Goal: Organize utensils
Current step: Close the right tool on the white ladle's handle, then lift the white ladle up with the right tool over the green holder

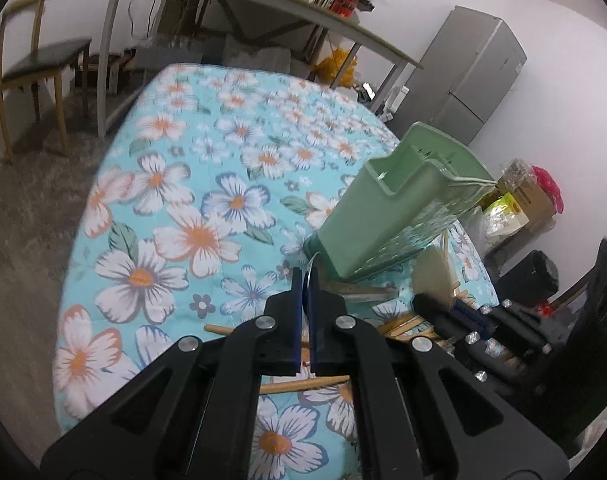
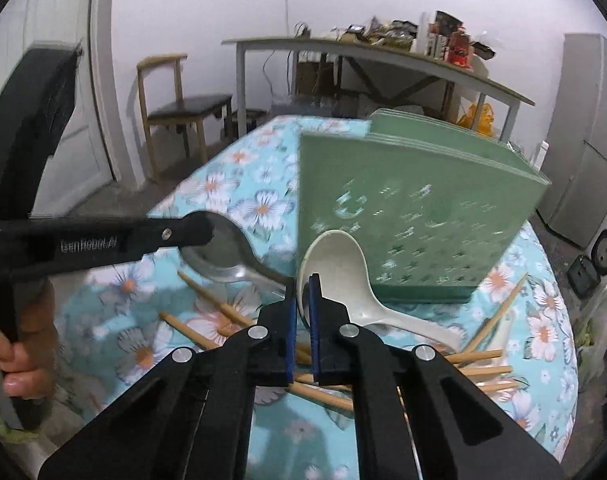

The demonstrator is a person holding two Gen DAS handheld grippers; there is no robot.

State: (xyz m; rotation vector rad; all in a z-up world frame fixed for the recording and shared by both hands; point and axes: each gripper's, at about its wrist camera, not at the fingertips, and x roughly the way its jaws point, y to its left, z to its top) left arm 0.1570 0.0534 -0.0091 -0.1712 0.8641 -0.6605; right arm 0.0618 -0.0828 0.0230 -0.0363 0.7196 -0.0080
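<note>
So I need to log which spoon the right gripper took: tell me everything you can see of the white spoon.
The white spoon is a deep-bowled soup spoon that looks ceramic or melamine, off-white and smooth. The right gripper is shut on the near rim of its bowl. The bowl tilts up against the green utensil holder, hollow side facing the camera. Its short, thick handle slopes down to the right over the floral tablecloth, its end among the wooden chopsticks. No cracks are visible.

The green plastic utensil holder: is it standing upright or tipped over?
Upright. The green plastic utensil holder stands on its base on the floral tablecloth, open top upward. The tilt in the left wrist view comes from the camera's angle.
</note>
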